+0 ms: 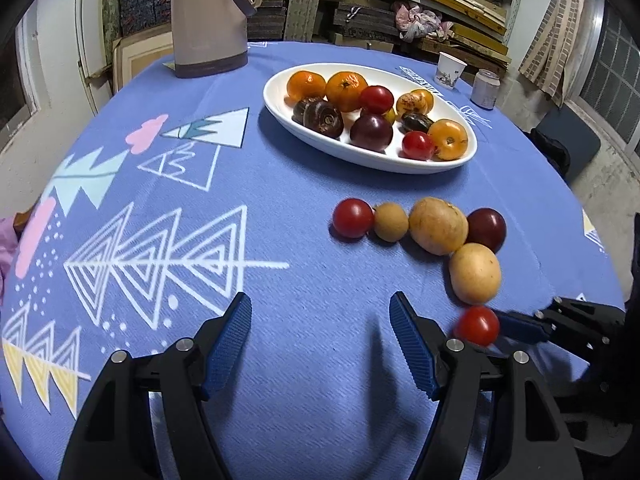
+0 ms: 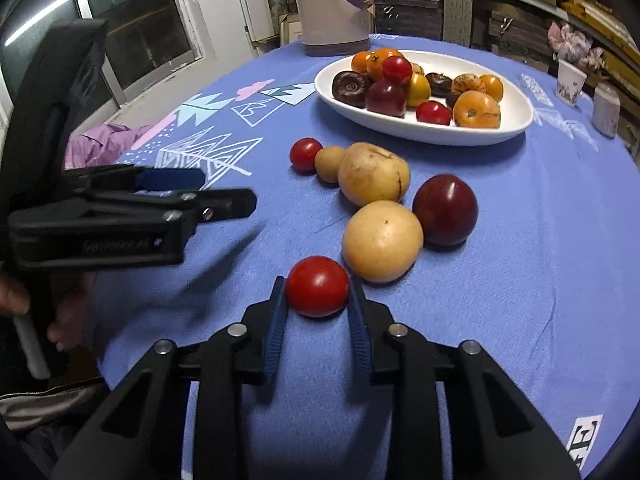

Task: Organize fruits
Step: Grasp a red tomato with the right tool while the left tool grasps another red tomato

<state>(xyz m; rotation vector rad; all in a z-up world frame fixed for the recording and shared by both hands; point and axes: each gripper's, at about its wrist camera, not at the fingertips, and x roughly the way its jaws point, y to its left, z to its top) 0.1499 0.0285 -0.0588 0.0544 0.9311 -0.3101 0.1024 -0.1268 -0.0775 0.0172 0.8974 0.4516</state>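
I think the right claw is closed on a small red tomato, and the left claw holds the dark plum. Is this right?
Not fully. The right claw is indeed closed on the small red tomato, but the left claw is open and holds nothing; the dark plum lies on the tablecloth. The left wrist view shows this.

Round table (image 2: pixel 520 280) under a blue cloth (image 1: pixel 304 208) printed with white triangles. At twelve o'clock in the right wrist view, a white oval dish (image 2: pixel 516 120) heaped with fruit. Behind it at eleven, a tall jug (image 2: pixel 336 8). Far at two o'clock, a paper cup (image 2: pixel 570 82) beside a small jar (image 2: pixel 606 110). Mid-cloth, loose fruit touching in a cluster: small tomato (image 2: pixel 305 154), longan (image 2: pixel 329 163), two yellow fruits (image 2: pixel 374 174) (image 2: pixel 382 241), dark plum (image 2: pixel 445 209). Nearest, a red tomato (image 2: pixel 317 286). At nine o'clock, purple fabric (image 2: pixel 100 144) by the edge.
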